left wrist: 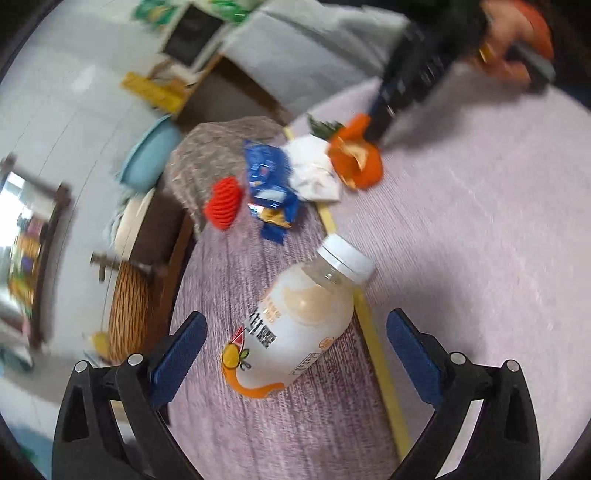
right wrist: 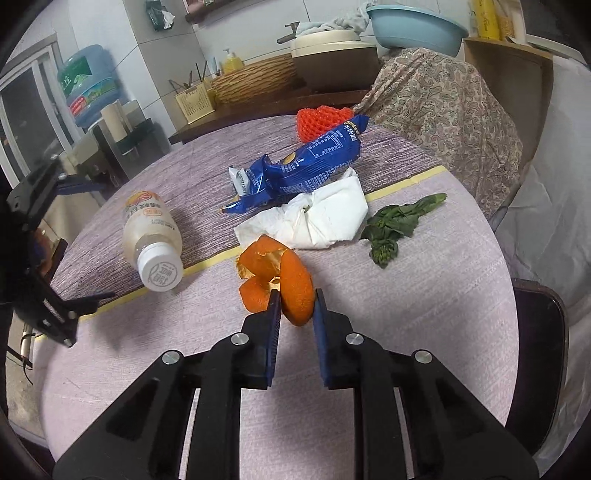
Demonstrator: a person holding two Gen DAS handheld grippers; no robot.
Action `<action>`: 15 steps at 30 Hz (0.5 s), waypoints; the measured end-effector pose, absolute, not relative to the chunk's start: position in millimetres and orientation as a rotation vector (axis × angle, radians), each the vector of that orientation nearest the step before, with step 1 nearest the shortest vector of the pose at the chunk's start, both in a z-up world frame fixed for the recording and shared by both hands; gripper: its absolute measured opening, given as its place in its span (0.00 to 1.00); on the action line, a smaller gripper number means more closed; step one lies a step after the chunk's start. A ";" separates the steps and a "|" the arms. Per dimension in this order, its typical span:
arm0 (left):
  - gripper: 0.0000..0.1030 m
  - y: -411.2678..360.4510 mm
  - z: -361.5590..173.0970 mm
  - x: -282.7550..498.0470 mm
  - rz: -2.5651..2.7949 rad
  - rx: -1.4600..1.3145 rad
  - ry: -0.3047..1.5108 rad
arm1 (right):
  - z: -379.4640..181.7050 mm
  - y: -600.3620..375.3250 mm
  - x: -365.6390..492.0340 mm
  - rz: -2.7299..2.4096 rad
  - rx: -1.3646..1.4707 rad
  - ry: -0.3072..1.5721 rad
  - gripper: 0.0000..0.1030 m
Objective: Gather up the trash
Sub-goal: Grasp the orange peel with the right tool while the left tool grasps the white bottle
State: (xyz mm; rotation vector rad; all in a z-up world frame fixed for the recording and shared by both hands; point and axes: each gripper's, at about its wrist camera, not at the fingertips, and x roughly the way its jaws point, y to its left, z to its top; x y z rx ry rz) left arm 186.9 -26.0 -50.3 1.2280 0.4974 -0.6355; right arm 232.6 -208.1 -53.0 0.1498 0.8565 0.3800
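A milk-tea bottle (left wrist: 295, 325) with a white cap lies on its side on the purple tablecloth (right wrist: 406, 314). My left gripper (left wrist: 295, 317) is open, with a finger on either side of the bottle and not touching it. My right gripper (right wrist: 297, 295) is shut on a curled orange peel (right wrist: 295, 273), which rests on the cloth. Beyond it lie a crumpled white tissue (right wrist: 325, 214), a blue snack wrapper (right wrist: 314, 162), a red foam net (right wrist: 321, 118) and a green leaf (right wrist: 399, 221). The right wrist view shows the bottle (right wrist: 151, 236) at left.
A yellow tape line (right wrist: 406, 182) crosses the table. Behind the table stand a paisley-covered object (right wrist: 436, 96), a blue basin (right wrist: 417, 29), a wicker basket (right wrist: 255, 81) and a water jug (right wrist: 88, 81). A dark chair (right wrist: 539, 332) sits at the right edge.
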 end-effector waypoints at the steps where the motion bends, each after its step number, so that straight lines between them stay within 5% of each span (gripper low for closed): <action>1: 0.92 -28.8 -54.8 192.1 -0.640 1.277 0.514 | -52.5 -208.3 230.6 0.381 0.151 0.855 0.18; 15: 0.74 -50.7 -63.2 268.1 -0.747 1.216 0.916 | -53.3 -220.3 218.0 0.388 0.188 0.858 0.18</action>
